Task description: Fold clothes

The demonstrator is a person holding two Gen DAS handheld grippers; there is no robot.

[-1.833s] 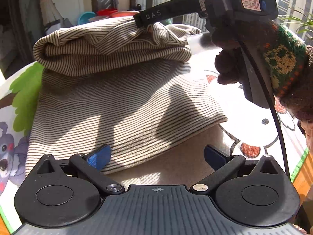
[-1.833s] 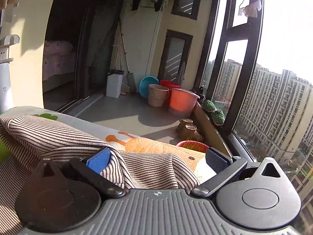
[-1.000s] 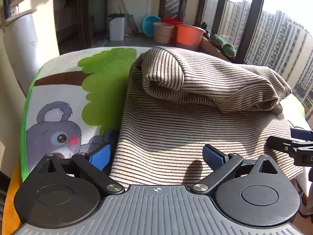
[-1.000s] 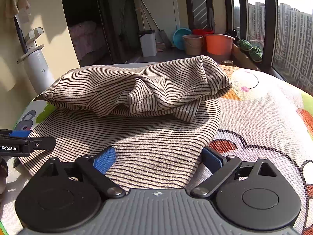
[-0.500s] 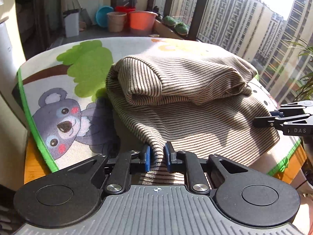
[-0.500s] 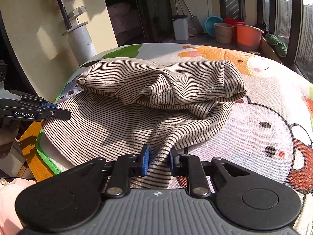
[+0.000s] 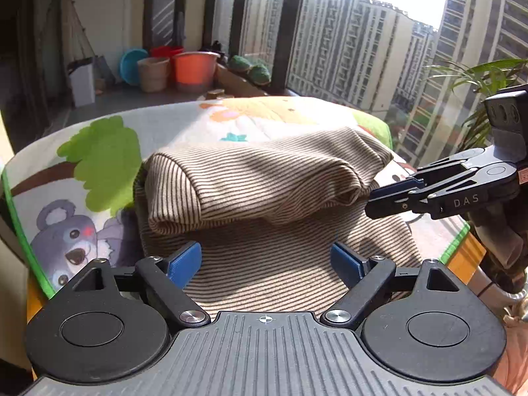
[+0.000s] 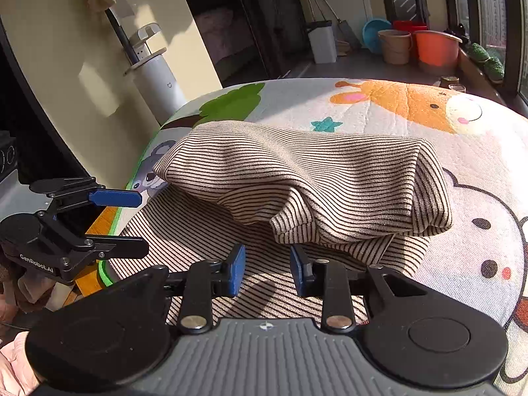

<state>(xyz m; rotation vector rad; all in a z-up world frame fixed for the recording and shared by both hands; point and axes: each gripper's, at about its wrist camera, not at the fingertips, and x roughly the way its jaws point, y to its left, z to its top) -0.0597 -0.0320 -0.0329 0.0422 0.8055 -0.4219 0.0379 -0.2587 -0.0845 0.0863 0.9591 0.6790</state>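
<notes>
Striped knit garment (image 7: pixel 264 178) half-folded on cartoon play mat (image 8: pixel 396 105), both grippers clear of the cloth.

Far portion of garment lies doubled over near portion in a loose, puffy roll; near flat edge runs toward mat's near edge, likely so next fold can be taken from there. Left gripper (image 7: pixel 265 260) hovers over near flat part, jaws spreading wide, cloth beneath them but not pinched. Right gripper (image 8: pixel 267 269) also above flat part, jaws a narrow gap apart and opening, nothing clamped between. Each gripper sits at one side of garment, probably to grab both near corners together. Roll looks uneven, may need smoothing.
</notes>
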